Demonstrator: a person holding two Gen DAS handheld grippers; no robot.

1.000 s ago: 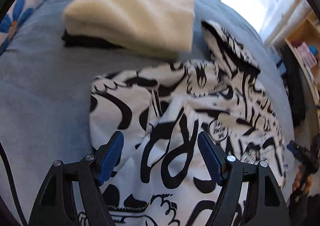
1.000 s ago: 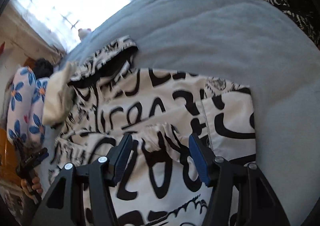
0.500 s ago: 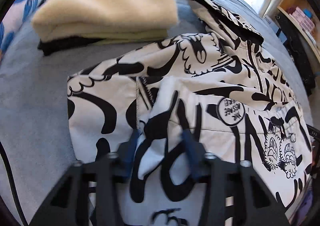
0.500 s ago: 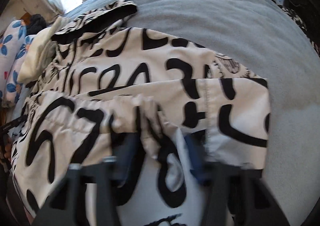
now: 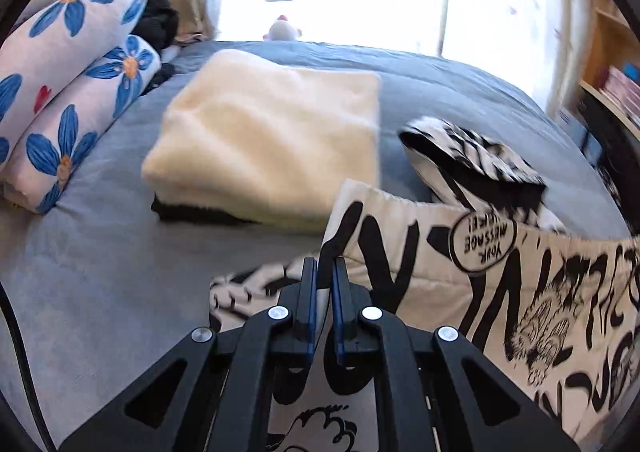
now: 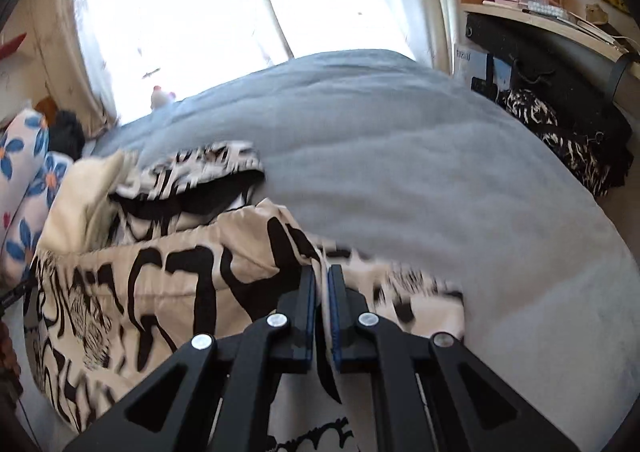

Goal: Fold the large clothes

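A large white garment with black graffiti print (image 5: 472, 276) lies on a blue-grey bed (image 5: 100, 276). My left gripper (image 5: 324, 266) is shut on a fold of its near edge and holds that edge lifted off the bed. In the right wrist view the same printed garment (image 6: 180, 280) rises in a ridge, and my right gripper (image 6: 322, 274) is shut on its fabric too. The cloth stretches between the two grips. The garment's hood (image 5: 476, 155) lies flat further back.
A folded cream blanket (image 5: 272, 135) sits on a dark folded item at the back left. Flowered pillows (image 5: 68, 63) lie along the left edge. A small plush toy (image 5: 282, 29) sits by the bright window. A desk and shelf (image 6: 560, 23) stand right of the bed (image 6: 420, 155).
Both grippers went from wide open over the garment to shut on its fabric. Both then rose and tilted up, lifting the near edge off the bed.
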